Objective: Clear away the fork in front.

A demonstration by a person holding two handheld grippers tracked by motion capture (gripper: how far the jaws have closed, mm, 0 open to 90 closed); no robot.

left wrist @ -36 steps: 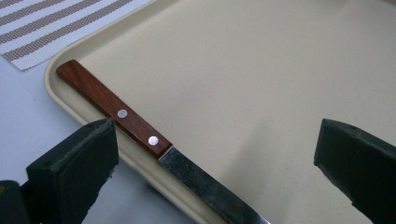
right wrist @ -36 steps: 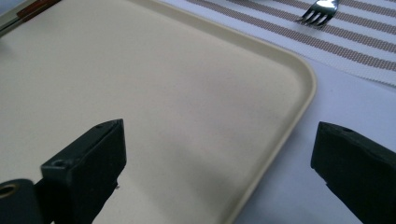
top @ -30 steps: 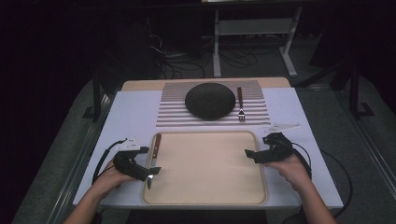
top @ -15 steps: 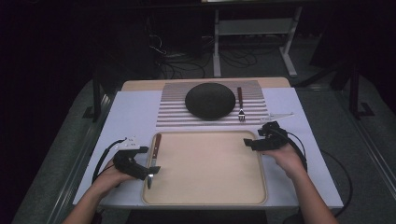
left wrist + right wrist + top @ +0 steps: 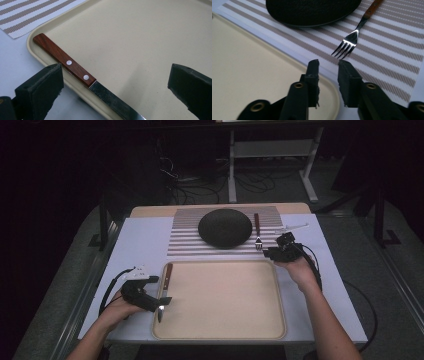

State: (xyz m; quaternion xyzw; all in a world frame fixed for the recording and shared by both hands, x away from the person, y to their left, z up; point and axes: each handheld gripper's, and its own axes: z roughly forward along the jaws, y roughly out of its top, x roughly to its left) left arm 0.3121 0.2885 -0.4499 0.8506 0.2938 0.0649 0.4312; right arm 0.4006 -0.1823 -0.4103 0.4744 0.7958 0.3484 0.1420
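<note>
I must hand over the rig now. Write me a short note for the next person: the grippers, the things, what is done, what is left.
Left gripper: jaws wide open over the knife, which lies along the left edge of the tray; not gripped.
Right gripper: jaws have just been closing, now a narrow gap with nothing between them, just short of the fork's tines.
Fork lies on the striped mat, right of the dark plate.
Done: knife is in the tray.
Left, probably: grip the fork and bring it to the tray.

black grippers [image 5: 280, 253], trailing black cables
</note>
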